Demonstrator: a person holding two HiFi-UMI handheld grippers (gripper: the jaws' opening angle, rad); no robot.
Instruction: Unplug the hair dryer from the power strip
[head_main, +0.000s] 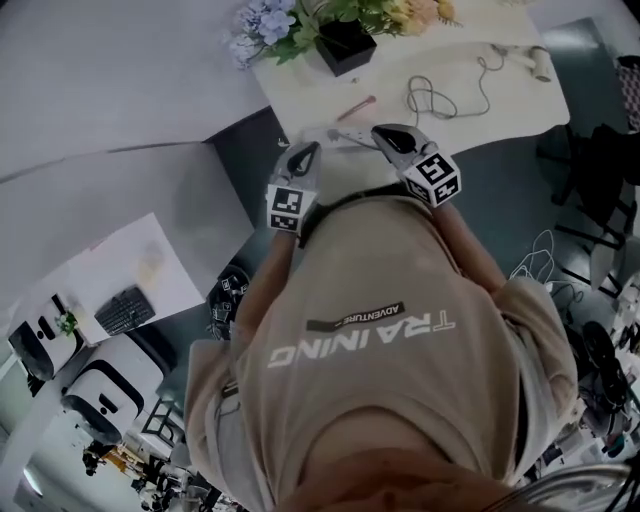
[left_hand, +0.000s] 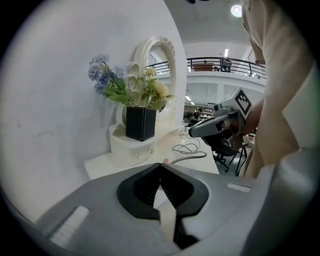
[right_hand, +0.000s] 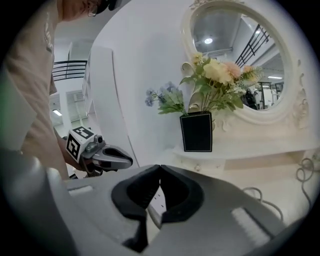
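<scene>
Standing at a white table (head_main: 300, 90), with a tool in each hand. Holding the left gripper (head_main: 309, 150) and the right gripper (head_main: 379, 131) up close to a beige shirt (head_main: 380, 340), side by side, tips toward the table.

Looking along the left gripper: jaws shut, tip on tip, with nothing in them. Same with the right gripper: closed up tight, holding nothing.

Just past the right gripper's tips and a bit below them, can see a white strip (right_hand: 158, 196) with small slots, lying on the table. Cannot tell if a plug sits in it.

Farther ahead of both grippers, can see a black vase (head_main: 345, 45) full of flowers (head_main: 300, 20). Behind that, a round mirror (right_hand: 230, 35) in a white frame.

A little ahead of the right gripper, a pink stick (head_main: 356, 108) flat on the table.

Off to the right gripper's right side, can see a looped cord (head_main: 430, 98) on the table. At the far end of it, the dryer (head_main: 541, 63), well apart from both grippers and from the strip. Too small in the head view to tell more about it.
</scene>
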